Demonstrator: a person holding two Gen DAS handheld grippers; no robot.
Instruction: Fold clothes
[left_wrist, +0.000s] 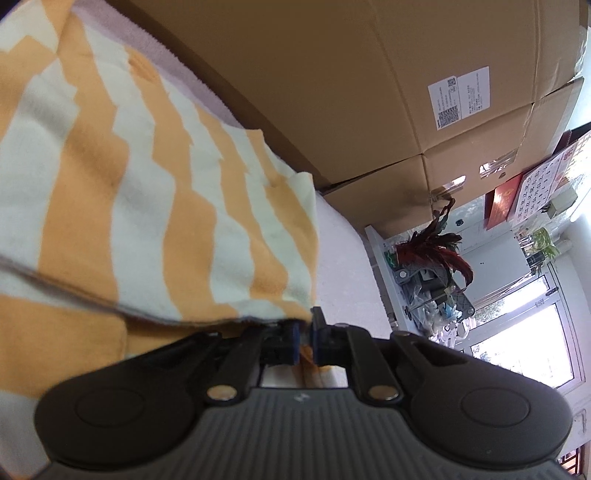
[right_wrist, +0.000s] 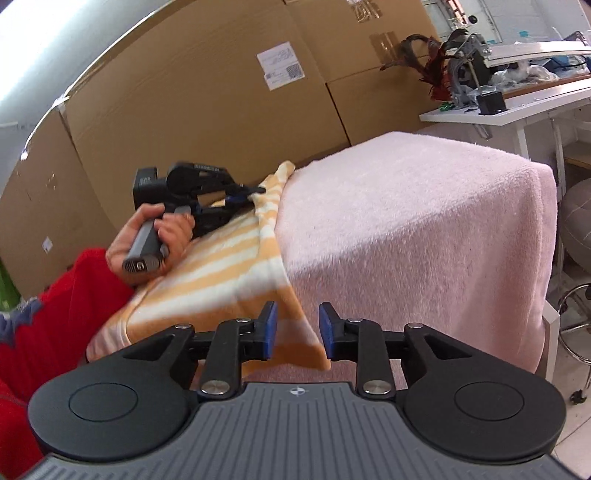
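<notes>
Pink blanket (right_wrist: 406, 221) before cardboard boxes (right_wrist: 203, 92), left gripper (left_wrist: 303, 339) fingers pinching striped cloth (left_wrist: 147, 184), right gripper (right_wrist: 297, 328) fingers spread, seemingly ungripped.

Soft fleecy striped cloth (right_wrist: 207, 280) lying matt and napped, fluffy pink blanket (right_wrist: 406, 221) covering the tabletop, matt black plastic gripper (right_wrist: 297, 328) showing shiny metal rivets, plain brown cardboard boxes (right_wrist: 207, 92) standing far behind

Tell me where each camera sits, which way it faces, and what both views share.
Left wrist: sits behind the left gripper, facing the striped cloth it pinches, with cardboard boxes beyond.
Right wrist: sits behind the right gripper, fingers open around the cloth's corner, facing the pink blanket; shows the person's left hand and red sleeve.
Shared: cloth, boxes, blanket, cluttered white table.
</notes>
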